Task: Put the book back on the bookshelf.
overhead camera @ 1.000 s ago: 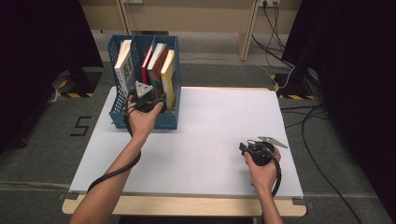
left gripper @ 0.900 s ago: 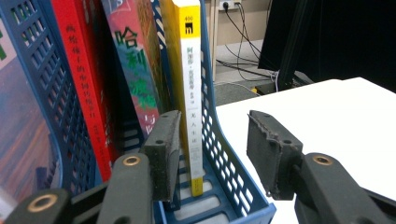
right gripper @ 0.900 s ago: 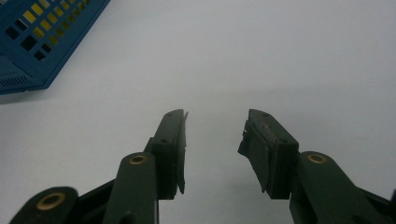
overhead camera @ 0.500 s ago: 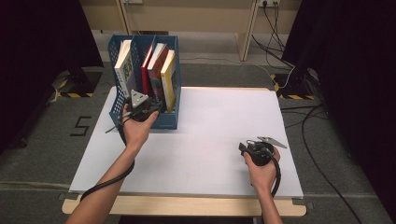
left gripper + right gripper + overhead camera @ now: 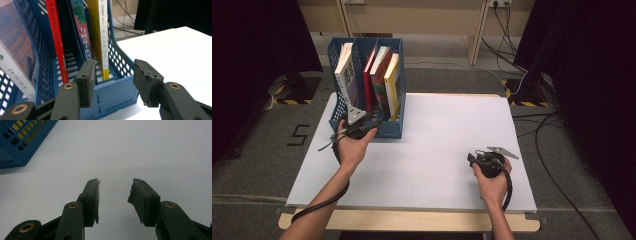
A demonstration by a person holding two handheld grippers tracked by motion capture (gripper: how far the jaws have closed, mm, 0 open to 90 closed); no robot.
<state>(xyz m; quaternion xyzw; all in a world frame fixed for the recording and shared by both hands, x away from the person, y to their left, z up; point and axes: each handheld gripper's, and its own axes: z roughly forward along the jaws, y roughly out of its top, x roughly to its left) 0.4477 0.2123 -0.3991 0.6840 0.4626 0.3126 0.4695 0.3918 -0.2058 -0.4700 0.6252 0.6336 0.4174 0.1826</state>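
A blue slotted file rack (image 5: 389, 131) stands at the table's far left with several upright books: a white one (image 5: 344, 70), a thin red one (image 5: 369, 75), a teal one (image 5: 382, 75) and a yellow one (image 5: 393, 85). My left gripper (image 5: 357, 125) hovers just in front of the rack's front wall (image 5: 117, 92). It (image 5: 113, 82) is open with nothing between its pads, and the yellow book's spine (image 5: 101, 37) stands beyond the gap. My right gripper (image 5: 472, 159) rests low over the table at the near right. It (image 5: 115, 197) is open with nothing held.
The white tabletop (image 5: 437, 130) stretches bare between the two hands. A corner of the rack (image 5: 17, 142) shows at the upper left of the right gripper view. Cables and dark floor lie beyond the table's far and right edges.
My left hand has drawn back from the rack toward the table's near side and sunk a little. The right hand has stayed put.
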